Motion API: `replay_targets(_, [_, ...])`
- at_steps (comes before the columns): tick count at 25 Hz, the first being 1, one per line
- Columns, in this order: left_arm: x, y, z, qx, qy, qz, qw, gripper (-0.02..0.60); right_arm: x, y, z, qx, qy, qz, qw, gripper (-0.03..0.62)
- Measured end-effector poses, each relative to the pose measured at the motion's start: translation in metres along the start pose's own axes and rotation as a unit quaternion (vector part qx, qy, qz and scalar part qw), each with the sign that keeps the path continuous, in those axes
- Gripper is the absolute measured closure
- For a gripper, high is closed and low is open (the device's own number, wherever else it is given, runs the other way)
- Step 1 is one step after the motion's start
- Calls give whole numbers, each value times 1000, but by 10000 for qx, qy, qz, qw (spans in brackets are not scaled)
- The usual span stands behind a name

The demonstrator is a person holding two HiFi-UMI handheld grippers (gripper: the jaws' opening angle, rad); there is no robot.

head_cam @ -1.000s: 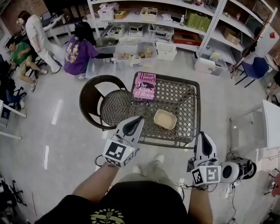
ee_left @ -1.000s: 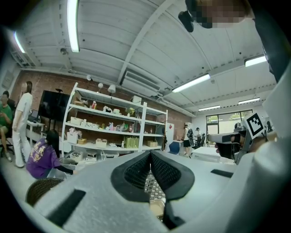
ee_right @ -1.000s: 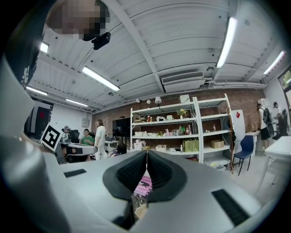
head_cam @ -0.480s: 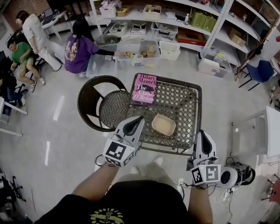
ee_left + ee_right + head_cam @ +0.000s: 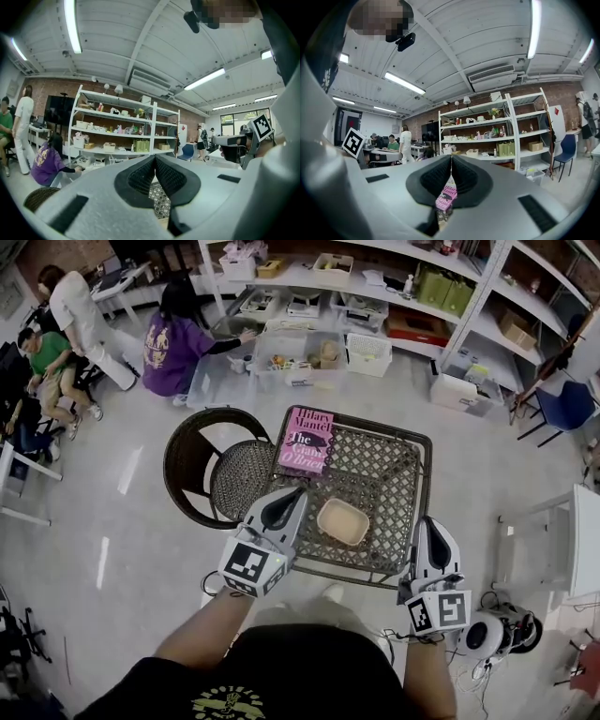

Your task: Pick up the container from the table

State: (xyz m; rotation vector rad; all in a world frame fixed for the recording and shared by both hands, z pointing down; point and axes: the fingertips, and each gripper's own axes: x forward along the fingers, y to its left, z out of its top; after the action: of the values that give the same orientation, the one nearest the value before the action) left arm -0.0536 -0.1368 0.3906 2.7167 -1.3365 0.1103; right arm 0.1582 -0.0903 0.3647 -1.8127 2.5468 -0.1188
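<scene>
A shallow beige container [image 5: 342, 521] lies on the near half of a square lattice-topped table [image 5: 380, 470]. Beyond it, a pink book [image 5: 309, 440] lies at the table's far left corner. My left gripper [image 5: 299, 492] is held level over the table's near left edge, its tip just left of the container, jaws shut and empty. My right gripper [image 5: 425, 522] hangs at the table's near right corner, right of the container, also shut and empty. In the left gripper view the pads [image 5: 154, 158] meet at the tip; in the right gripper view the shut pads [image 5: 451, 157] show the book [image 5: 446, 198] below them.
A round wicker chair [image 5: 217, 472] stands against the table's left side. Shelving [image 5: 375, 287] and plastic bins [image 5: 281, 352] line the far wall, where a person in purple [image 5: 173, 343] crouches; two more people [image 5: 56, 334] are at the far left. A blue chair [image 5: 567, 404] and floor equipment [image 5: 492, 634] are to the right.
The table, container and chair have drawn nearer and slid down the head view. Both grippers have moved forward towards the table's near edge, still shut and empty.
</scene>
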Motion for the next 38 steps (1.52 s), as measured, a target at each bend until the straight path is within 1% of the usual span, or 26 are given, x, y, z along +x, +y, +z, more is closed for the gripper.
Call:
replay_targets(7, [34, -18, 0, 128, 66, 20, 9999, 572, 18, -31, 3, 54, -53, 229, 9997, 583])
replay_targets(11, [48, -22, -2, 131, 110, 122, 9998, 572, 25, -46, -3, 131, -6, 375, 9992, 583])
replay_targets(16, [53, -28, -19, 29, 299, 180, 9994, 572, 33, -58, -20, 269, 104, 447, 9986, 583])
replay_targets(20, [51, -20, -33, 14, 481, 265, 9985, 572, 40, -60, -32, 365, 163, 406, 9984, 583])
replay_targets(24, [45, -3, -43, -37, 634, 268, 9976, 572, 48, -53, -47, 447, 272, 295, 9982, 583])
replay_targets(29, [43, 16, -51, -106, 818, 83, 9966, 572, 56, -43, -50, 508, 365, -33, 9980, 583])
replay_targets(34, [50, 39, -54, -255, 866, -297, 9955, 572, 66, -27, -55, 502, 476, -430, 9967, 583])
replay_targets(38, [59, 51, -55, -354, 857, -562, 9941, 572, 69, -18, -60, 498, 622, -655, 9947, 583])
